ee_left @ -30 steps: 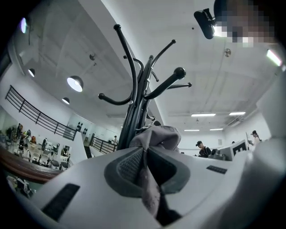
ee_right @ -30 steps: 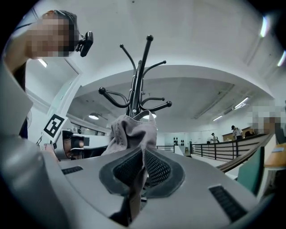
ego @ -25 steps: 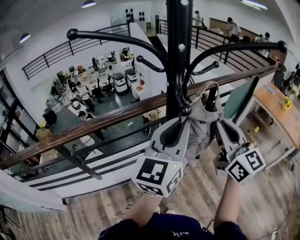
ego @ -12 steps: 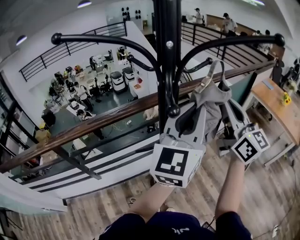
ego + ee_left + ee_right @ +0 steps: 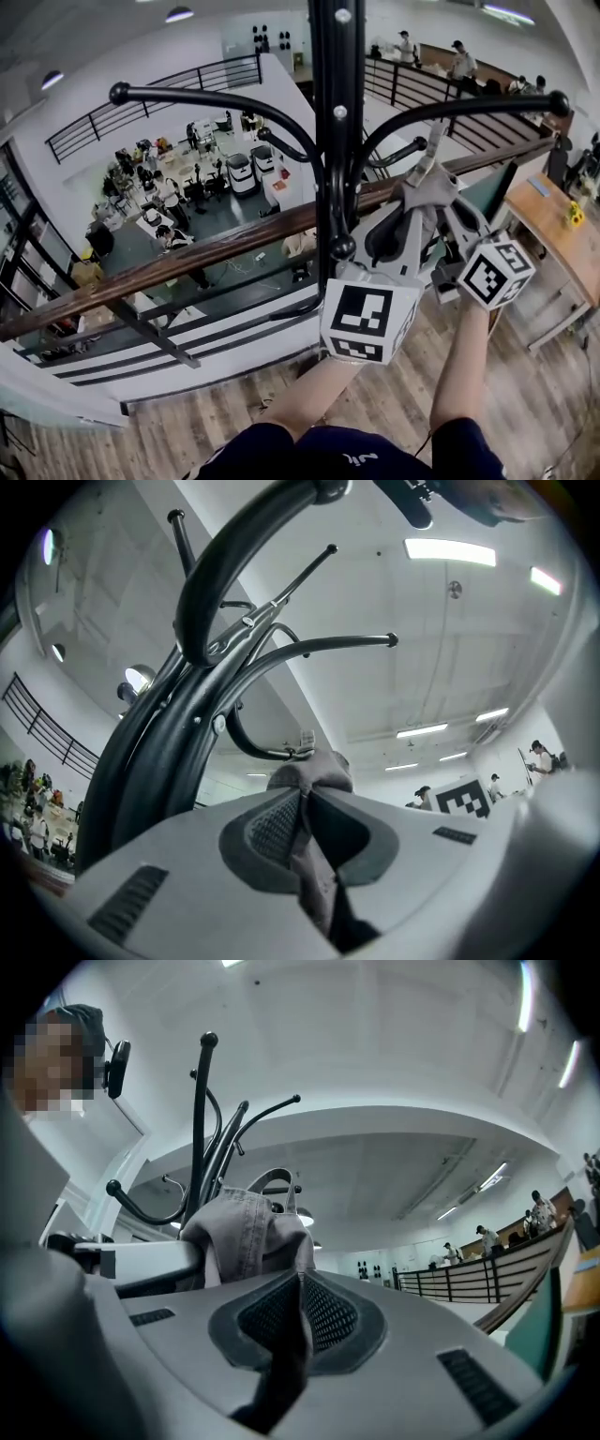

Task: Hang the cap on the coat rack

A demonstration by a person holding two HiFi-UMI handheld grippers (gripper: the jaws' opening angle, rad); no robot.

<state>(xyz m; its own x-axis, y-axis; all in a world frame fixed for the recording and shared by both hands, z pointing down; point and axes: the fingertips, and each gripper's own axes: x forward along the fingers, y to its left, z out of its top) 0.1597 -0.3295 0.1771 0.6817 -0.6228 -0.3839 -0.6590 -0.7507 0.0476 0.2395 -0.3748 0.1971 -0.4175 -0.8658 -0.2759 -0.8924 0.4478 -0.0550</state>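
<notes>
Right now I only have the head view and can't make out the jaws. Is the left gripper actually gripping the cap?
Observer: Yes, the left gripper view shows the left gripper shut on a fold of the cap.
Operator: And the right one?
Observer: The right gripper pinches cap fabric too, in its own view.
Operator: Is the strap on a hook?
Observer: Cannot tell; the right gripper view shows the strap loop upright above the crown, the coat rack beyond it.

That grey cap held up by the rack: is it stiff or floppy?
Probably floppy: the cap bunches into soft folds where the left gripper and right gripper pinch it. Likely light, since two thin pinches of cloth carry it. Its strap loop sticks up, so it may catch on the coat rack easily.
</notes>
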